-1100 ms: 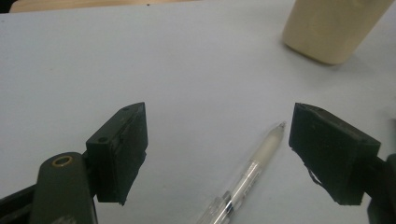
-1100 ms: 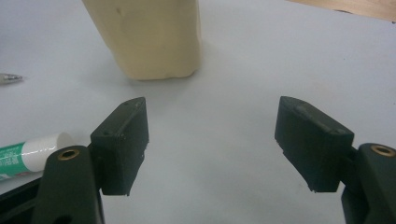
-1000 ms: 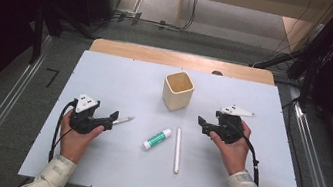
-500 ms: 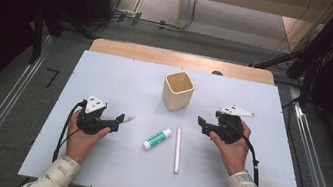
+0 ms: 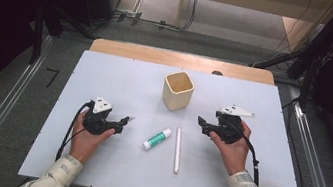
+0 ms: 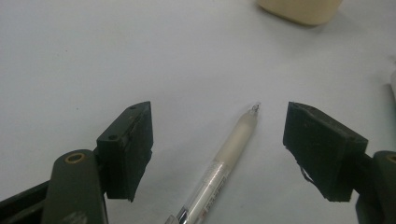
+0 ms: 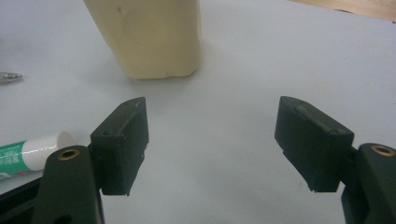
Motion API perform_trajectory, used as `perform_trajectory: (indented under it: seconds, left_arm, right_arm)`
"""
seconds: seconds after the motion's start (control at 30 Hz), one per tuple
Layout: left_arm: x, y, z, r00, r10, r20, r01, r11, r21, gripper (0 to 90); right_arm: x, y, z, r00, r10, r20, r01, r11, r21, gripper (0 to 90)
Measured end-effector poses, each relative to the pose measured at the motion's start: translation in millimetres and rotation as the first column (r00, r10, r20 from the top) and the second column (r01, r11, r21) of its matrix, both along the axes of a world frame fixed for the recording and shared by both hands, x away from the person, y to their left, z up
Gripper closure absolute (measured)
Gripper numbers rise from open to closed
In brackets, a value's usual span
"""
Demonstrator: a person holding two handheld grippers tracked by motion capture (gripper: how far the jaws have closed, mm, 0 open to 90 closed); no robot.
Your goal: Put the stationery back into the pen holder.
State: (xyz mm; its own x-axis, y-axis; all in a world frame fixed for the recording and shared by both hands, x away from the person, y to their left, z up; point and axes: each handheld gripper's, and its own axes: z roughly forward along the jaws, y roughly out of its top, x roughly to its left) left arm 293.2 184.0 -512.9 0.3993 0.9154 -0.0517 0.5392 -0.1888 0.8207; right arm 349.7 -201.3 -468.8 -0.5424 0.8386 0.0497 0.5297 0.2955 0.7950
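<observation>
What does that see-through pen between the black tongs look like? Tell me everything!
The clear plastic pen has a frosted whitish grip section that narrows to a small metal tip, and a transparent barrel with tiny printed lettering behind it. It lies flat on the white table, tip pointing away toward the cream square cup. It sits between the open jaws of the left tongs, which have just been closing a little, but neither pad touches it. Its back end is cut off by the picture's bottom edge.
</observation>
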Motion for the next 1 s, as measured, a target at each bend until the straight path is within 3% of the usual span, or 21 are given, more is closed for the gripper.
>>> perform_trajectory:
  seconds: [0.8,1.0]
  left_arm:
    - [3.3,-7.3,-8.9,0.9974,-0.047,-0.055,0.05,0.9972,0.056,41.2]
    - [2.7,-9.3,-9.2,0.9968,-0.058,-0.055,0.061,0.9954,0.074,49.2]
  right_arm:
    - [-4.2,-5.9,1.2,1.0,-0.005,0.001,0.005,1.0,0.005,24.5]
    - [-5.4,-9.0,0.7,1.0,-0.01,-0.002,0.01,0.9999,0.005,24.5]
